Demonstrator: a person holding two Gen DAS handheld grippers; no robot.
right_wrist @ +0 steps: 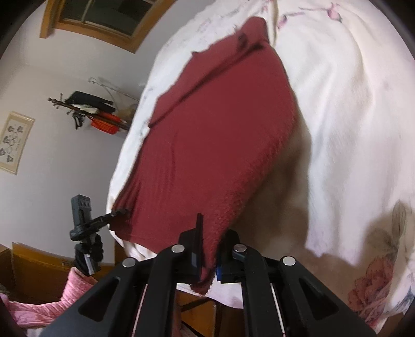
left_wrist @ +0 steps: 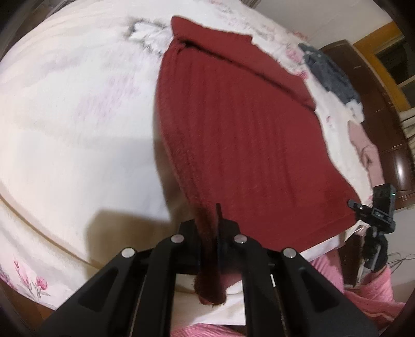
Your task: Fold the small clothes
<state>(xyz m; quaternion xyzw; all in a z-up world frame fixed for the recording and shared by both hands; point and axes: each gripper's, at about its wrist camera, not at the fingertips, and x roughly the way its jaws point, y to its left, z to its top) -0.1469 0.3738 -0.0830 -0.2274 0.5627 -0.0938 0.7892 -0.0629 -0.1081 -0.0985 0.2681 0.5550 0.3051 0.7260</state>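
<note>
A dark red ribbed knit garment (left_wrist: 233,134) lies spread over a white bedspread (left_wrist: 64,109) printed with pink flowers, its near end lifted off the bed by both grippers. The left gripper (left_wrist: 211,233) is clenched on one near corner of the garment, the fabric bunched into a thick roll between its jaws and hanging out below them. The right gripper (right_wrist: 210,246) is clamped on the other near corner, a fold of red knit pinched between its jaws with a small tail of cloth poking out underneath. From the left wrist view, the right gripper shows at the garment's far right edge, held by a hand in a black glove (left_wrist: 376,248) with a pink sleeve (left_wrist: 373,293) below it. From the right wrist view, the left gripper shows at the garment's left edge, likewise gripped by a gloved hand. The far end of the garment rests flat on the bedspread, with a folded flap lying diagonally across its upper part. A dark grey cloth (left_wrist: 329,72) lies on the bed beyond the garment. A window with a wooden frame (right_wrist: 103,20) is set in the wall behind.
</note>
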